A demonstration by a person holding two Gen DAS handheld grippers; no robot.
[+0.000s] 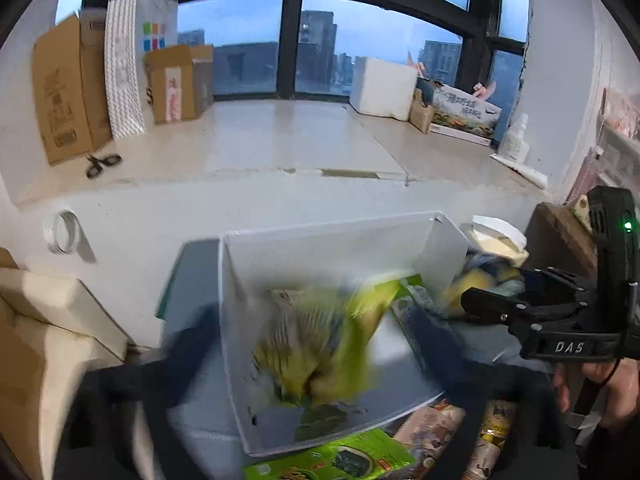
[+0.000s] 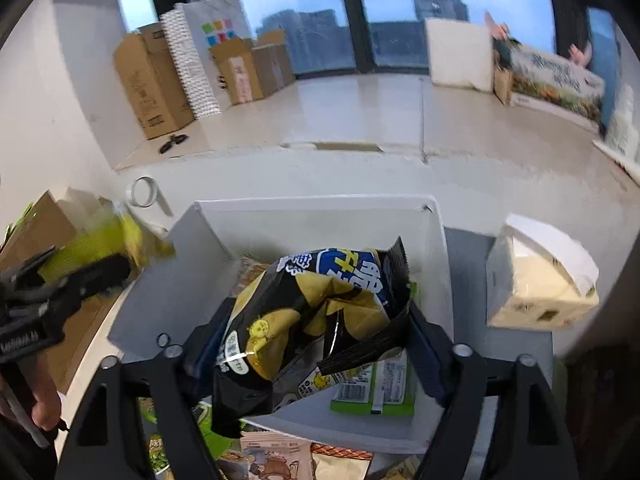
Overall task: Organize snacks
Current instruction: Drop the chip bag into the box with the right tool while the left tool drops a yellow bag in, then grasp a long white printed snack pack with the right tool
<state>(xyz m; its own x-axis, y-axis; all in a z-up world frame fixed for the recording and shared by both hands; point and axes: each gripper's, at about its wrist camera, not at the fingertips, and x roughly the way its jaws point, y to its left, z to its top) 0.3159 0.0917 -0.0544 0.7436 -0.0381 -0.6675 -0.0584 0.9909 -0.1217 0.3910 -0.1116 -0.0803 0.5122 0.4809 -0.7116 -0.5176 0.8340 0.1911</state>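
Note:
An open white bin (image 1: 320,240) stands in front of me. My left gripper (image 1: 308,332) is open over it, its fingers blurred and wide apart. A blurred yellow-green snack bag (image 1: 320,340) hangs loose between them, touching neither pad. In the right wrist view that gripper (image 2: 76,268) shows at the left with the same green bag (image 2: 100,240) as a smear. My right gripper (image 2: 312,332) holds a crumpled black and yellow chip bag (image 2: 312,300) above the bin (image 2: 320,216), with both pads against it. It also appears at the right of the left wrist view (image 1: 492,292).
A green pack (image 2: 372,392) lies in the bin, and more snack packets (image 1: 332,460) lie in front of it. A white carton (image 2: 536,280) stands to the right. A tape roll (image 1: 62,232), scissors (image 1: 102,164) and cardboard boxes (image 1: 68,88) are on the floor beyond.

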